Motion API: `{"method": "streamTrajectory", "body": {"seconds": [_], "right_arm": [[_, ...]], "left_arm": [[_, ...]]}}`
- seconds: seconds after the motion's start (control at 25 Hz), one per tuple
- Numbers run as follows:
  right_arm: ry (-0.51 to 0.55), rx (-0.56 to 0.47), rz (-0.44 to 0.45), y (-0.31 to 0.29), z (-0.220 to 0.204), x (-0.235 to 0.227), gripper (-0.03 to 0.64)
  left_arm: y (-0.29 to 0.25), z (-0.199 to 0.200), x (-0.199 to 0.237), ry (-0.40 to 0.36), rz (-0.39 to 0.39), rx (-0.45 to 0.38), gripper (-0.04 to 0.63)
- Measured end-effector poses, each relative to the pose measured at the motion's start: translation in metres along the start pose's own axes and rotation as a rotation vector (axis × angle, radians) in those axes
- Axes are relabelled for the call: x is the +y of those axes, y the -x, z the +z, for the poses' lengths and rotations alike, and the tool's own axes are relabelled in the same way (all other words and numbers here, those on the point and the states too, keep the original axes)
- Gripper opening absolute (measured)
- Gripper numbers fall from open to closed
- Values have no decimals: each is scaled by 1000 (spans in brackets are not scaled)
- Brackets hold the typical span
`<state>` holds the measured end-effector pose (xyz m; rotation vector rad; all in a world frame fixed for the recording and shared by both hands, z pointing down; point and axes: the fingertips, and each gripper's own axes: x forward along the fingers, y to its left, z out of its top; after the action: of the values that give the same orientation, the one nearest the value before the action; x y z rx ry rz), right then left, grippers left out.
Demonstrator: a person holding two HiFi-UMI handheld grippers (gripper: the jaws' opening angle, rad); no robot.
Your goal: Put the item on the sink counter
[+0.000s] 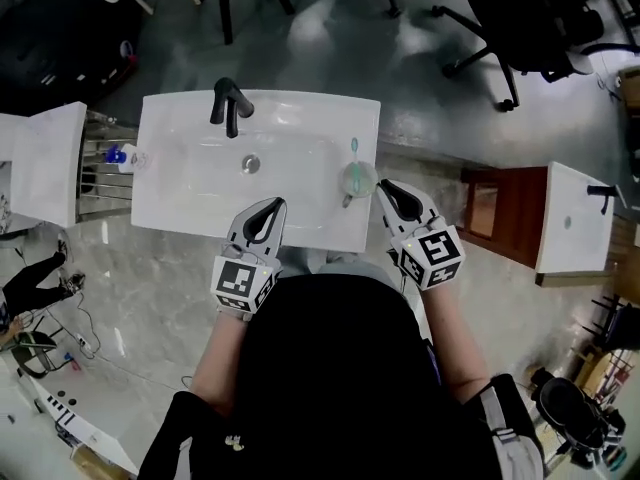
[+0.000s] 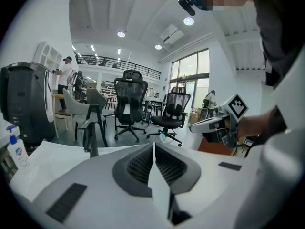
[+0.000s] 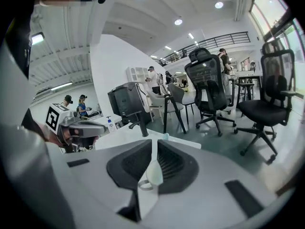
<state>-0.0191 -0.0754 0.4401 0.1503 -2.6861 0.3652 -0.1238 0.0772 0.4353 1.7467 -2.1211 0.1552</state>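
While left gripper (image 1: pixel 279 205) and right gripper (image 1: pixel 384 186) fingers closed, empty, cup (image 1: pixel 357 178) sits at sink (image 1: pixel 180 173) right edge.

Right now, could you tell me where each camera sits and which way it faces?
Head view: on the person's head, facing steeply down at the white sink; the black-clad torso, forearms, left gripper and right gripper show.
Left gripper view: on the left gripper, looking along its shut jaws across the sink toward office chairs; the right gripper shows at right.
Right gripper view: on the right gripper, facing likewise, the cup seen past its jaws; the left gripper shows at left.
Shared: both gripper views catch the black faucet and the chairs.
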Motion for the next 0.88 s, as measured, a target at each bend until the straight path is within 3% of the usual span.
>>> {"method": "streamTrajectory", "body": {"seconds": [0.44,0.88], "right_arm": [[-32,-100,-99,49,16,7,51],[-44,-157,-238,82,9,3,49]], "left_arm": [[-38,35,-32,-66,-206,-30,29],[-54,41,-60,-91,-333,-42,29]]}}
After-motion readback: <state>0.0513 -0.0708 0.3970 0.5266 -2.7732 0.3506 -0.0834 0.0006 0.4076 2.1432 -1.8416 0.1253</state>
